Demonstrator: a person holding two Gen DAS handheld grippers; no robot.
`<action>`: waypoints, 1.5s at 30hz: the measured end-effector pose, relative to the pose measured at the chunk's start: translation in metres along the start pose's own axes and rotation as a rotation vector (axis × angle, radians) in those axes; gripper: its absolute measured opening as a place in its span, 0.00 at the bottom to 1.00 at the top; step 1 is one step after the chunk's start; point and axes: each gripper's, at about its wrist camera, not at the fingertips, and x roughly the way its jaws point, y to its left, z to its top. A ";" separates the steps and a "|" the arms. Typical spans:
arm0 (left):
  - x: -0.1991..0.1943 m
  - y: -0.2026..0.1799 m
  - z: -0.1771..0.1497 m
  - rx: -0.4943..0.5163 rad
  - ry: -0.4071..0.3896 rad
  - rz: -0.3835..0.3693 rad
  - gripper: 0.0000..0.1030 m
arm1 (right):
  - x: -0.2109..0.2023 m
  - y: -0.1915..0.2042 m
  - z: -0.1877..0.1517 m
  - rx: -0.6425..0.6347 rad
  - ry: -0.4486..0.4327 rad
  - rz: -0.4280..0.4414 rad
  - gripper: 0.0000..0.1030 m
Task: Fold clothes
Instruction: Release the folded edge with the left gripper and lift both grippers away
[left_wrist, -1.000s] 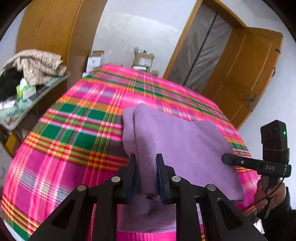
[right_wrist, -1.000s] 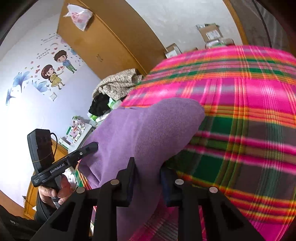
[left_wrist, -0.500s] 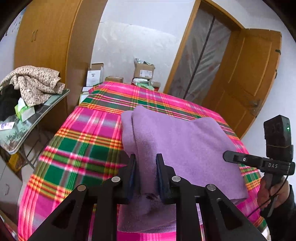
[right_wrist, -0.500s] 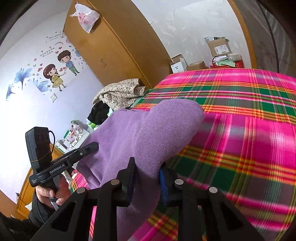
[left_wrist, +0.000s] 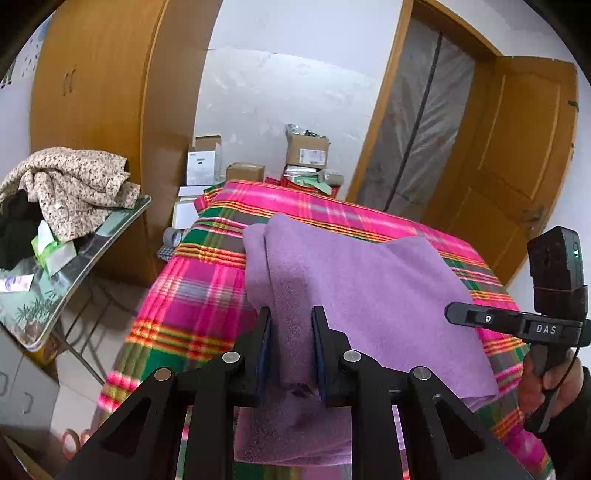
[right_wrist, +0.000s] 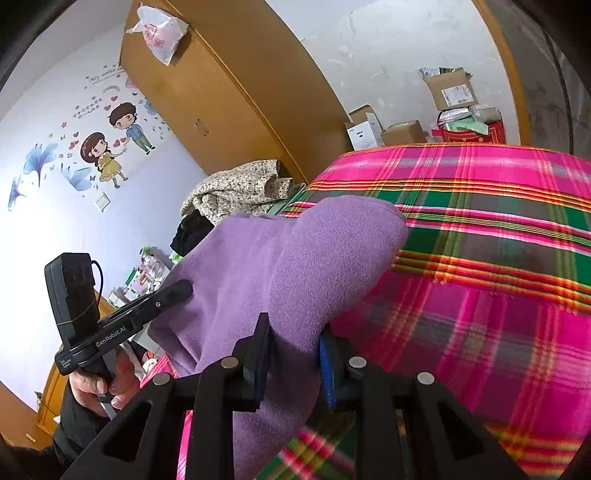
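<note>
That purple fleece looks soft, light and floppy, so edge grabs make sense: left claw and right claw each pinch its near edge, holding it draped above the plaid-covered table.

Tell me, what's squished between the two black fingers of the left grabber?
A bunched fold of the purple cloth sits between the left gripper's fingers, seen in the left wrist view.

Fuzzy matt fleece cloth; woven plaid bedcover; matt black plastic claws; glossy wooden wardrobe.
</note>
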 end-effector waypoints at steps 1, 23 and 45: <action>0.005 0.003 0.002 -0.004 0.004 0.000 0.20 | 0.005 -0.002 0.004 0.002 0.002 0.002 0.23; 0.004 0.017 -0.039 -0.025 0.019 0.006 0.22 | 0.011 0.017 -0.034 -0.130 0.036 -0.089 0.24; 0.024 0.038 -0.051 -0.132 0.082 0.011 0.22 | 0.035 -0.010 -0.014 -0.075 0.019 -0.121 0.23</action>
